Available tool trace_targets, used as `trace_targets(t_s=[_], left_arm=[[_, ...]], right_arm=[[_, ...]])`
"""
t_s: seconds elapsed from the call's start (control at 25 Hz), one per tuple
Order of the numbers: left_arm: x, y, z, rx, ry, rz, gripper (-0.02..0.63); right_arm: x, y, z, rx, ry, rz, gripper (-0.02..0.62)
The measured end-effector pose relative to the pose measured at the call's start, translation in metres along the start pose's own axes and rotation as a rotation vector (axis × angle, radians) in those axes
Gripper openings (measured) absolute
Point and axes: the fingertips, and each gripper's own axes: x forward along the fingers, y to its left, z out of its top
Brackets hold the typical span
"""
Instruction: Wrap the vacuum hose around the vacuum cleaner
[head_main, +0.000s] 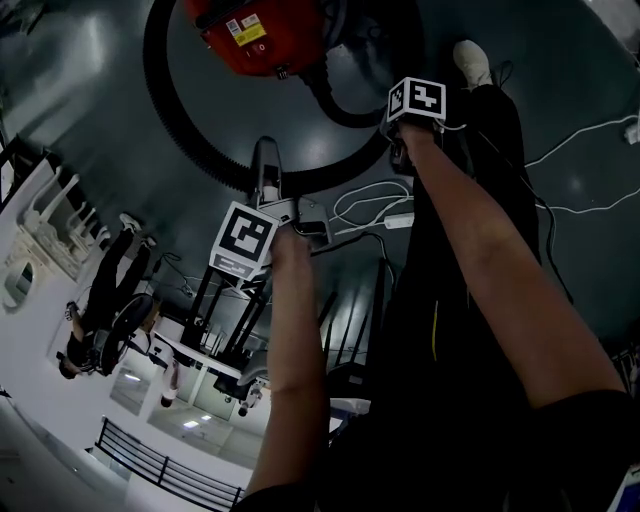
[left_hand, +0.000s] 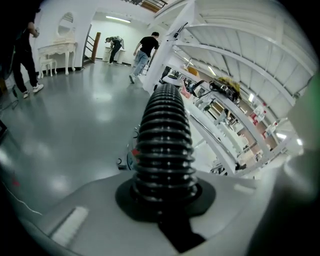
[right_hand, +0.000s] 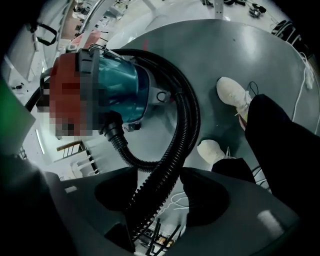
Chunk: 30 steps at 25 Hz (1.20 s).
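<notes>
On my left gripper (left_hand: 165, 200) the jaws are closed tight on the hose (left_hand: 164, 135). I can't see its far end. On my right gripper (right_hand: 159, 202) the jaws stand apart round the same hose, not pinching, so it could slip out and spring loose. My shoe (right_hand: 232, 92) is near and might step on it. Farther off, the hose loops round the vacuum cleaner (right_hand: 120, 82) on the floor (right_hand: 225, 50). The head view cuts off the vacuum cleaner's top.

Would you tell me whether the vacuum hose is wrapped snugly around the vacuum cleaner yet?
Not yet: the vacuum hose curves loosely round the red vacuum cleaner in a wide arc, with bare floor between them.
</notes>
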Motion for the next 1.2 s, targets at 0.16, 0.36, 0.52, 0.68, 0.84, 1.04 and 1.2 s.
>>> trace_targets(t_s=[0.16, 0.36, 0.52, 0.68, 0.84, 1.04, 1.2], left_arm=[[-0.006, 0.010, 0.004, -0.052, 0.008, 0.013, 0.058], [-0.010, 0.009, 0.017, -0.094, -0.001, -0.079, 0.058], [-0.014, 0.008, 0.019, -0.113, 0.008, -0.128, 0.058], [-0.017, 0.006, 0.023, -0.114, 0.021, -0.181, 0.058], [-0.015, 0.019, 0.019, -0.103, 0.048, -0.143, 0.058], [-0.015, 0.030, 0.012, -0.126, 0.070, -0.097, 0.058], [-0.014, 0.033, 0.009, -0.162, 0.070, -0.074, 0.058]], right_arm=[[0.005, 0.001, -0.002, 0.057, 0.031, 0.003, 0.296], [0.006, 0.004, -0.003, 0.142, 0.056, 0.020, 0.304], [0.008, 0.006, -0.007, 0.173, 0.092, 0.021, 0.293], [0.007, 0.010, -0.013, 0.227, 0.122, 0.036, 0.265], [-0.002, 0.007, -0.011, 0.223, 0.065, -0.001, 0.235], [-0.037, -0.002, -0.002, 0.164, -0.057, -0.066, 0.222], [-0.068, -0.008, -0.001, 0.089, -0.125, -0.116, 0.219]])
